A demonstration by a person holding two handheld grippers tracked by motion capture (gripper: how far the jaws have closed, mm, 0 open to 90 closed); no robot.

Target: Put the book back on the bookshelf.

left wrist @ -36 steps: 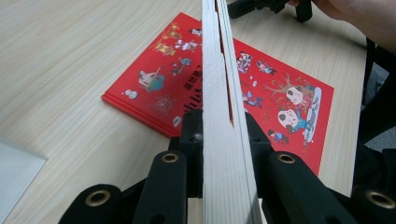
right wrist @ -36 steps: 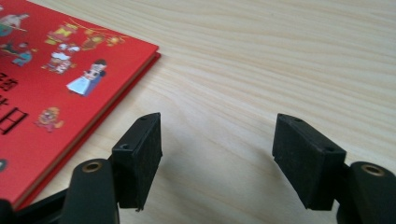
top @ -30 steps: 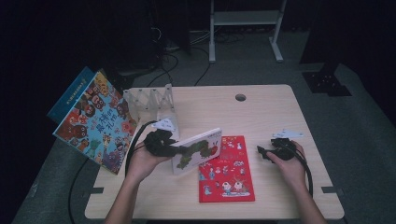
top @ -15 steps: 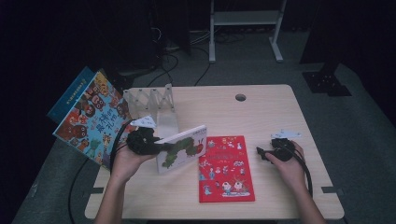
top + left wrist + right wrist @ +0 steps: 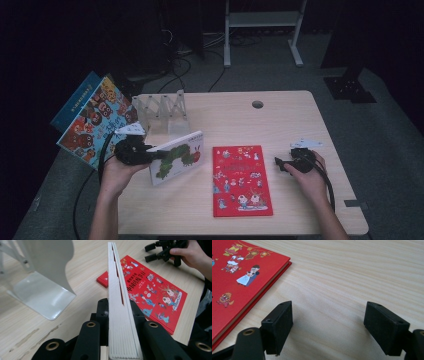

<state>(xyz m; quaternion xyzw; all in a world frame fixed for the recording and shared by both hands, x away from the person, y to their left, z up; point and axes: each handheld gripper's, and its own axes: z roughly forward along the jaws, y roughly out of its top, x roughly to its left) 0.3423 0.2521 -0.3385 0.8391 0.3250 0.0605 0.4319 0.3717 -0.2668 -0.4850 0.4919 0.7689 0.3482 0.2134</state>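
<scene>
Holding the caterpillar book clenched upright in my left claw, just below the rack, not yet slotted; red book remains flat; right claw released.

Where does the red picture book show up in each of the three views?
High view: the red book lies flat at centre, between the two hands.
Left gripper view: it lies at right of centre, behind the white book clamped edge-on in the left gripper.
Right gripper view: its corner fills the upper left, beside the open right gripper.
Shared landmark: the pale wooden table.
</scene>
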